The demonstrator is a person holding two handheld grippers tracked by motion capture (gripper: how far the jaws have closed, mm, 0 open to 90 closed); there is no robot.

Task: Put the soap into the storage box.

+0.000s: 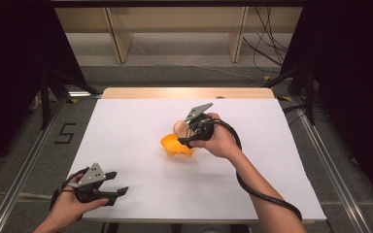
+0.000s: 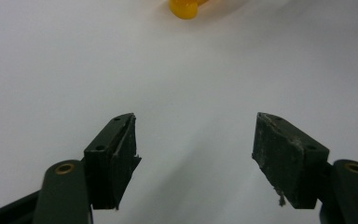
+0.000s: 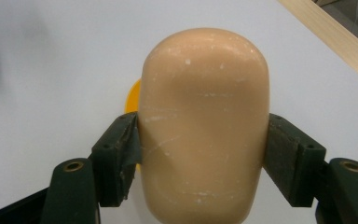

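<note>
Grip is the point to watch: the right tongs (image 1: 187, 138) clamp a smooth, rounded, skin-coloured piece (image 3: 204, 126) by its two sides, with both pads pressed flat against it, over the middle of the white counter (image 1: 141, 126). Just beside and partly under it sits an orange plastic piece (image 1: 176, 146), its rim peeping out behind the held piece in the right gripper view. Since the surface looks slick and curved, I judge the hold is best kept square and steady, without tilting, and any lift or lowering done slowly so the piece does not squirt out. The left tongs (image 1: 119, 190) rest open and empty near the counter's front left corner, well apart from the work. No brand or label is readable on either piece; a dark mark like a "5" (image 1: 66, 132) lies on the floor left of the counter.
</note>
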